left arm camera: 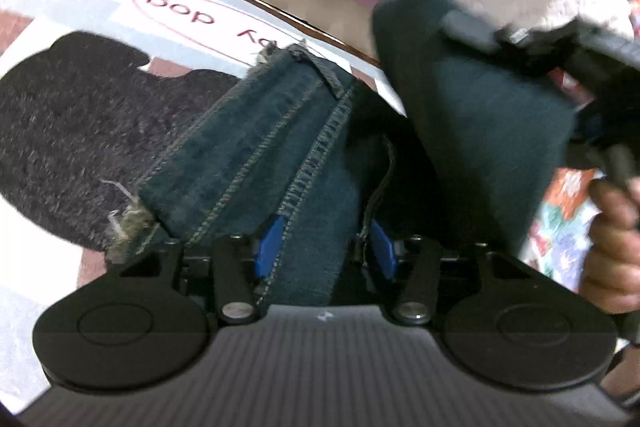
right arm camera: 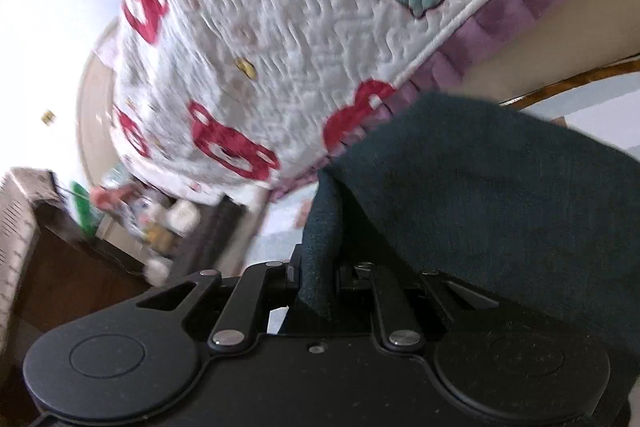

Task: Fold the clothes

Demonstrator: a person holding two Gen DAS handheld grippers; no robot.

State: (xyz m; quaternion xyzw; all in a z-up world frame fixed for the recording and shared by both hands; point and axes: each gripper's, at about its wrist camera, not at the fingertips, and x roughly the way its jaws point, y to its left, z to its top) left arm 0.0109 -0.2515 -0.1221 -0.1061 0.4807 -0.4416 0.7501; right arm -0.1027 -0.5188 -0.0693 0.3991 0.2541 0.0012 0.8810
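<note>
Dark denim jeans (left arm camera: 256, 155) held aloft between two hand-held grippers, above a patterned floor mat (left arm camera: 80, 7) and in front of a quilted bedcover (right arm camera: 280, 27) with a purple frill. Left gripper (left arm camera: 324, 247) clenched on a seamed, frayed end of the denim, blue pads (left arm camera: 272, 247) pressed against the cloth on either side, stitched seams running straight away from the jaws toward the mat. Right gripper (right arm camera: 316, 287) likewise clamped on a narrow fold of the same garment, cloth rising out of the jaws and spreading to the right as a broad dark panel. In the left wrist view, right gripper body visible at upper right, gripped by a hand (left arm camera: 612, 227), with a slack sheet of denim hanging beside it. Governing relation: long axis of the garment strung from one pair of jaws to the other, each arm at its own end, neither nearer than the other to the middle; unheld remainder drooping between and below. Probable requirement of a folding move, judged from this arrangement alone: the two held ends brought together or lowered as a pair, so that the span doubles evenly. Stage of folding not determinable: the drape fits equally a garment being spread and one being doubled over. Strong motion blur in both views; finer detail of the frayed hem (left arm camera: 124, 223) uncertain.
</note>
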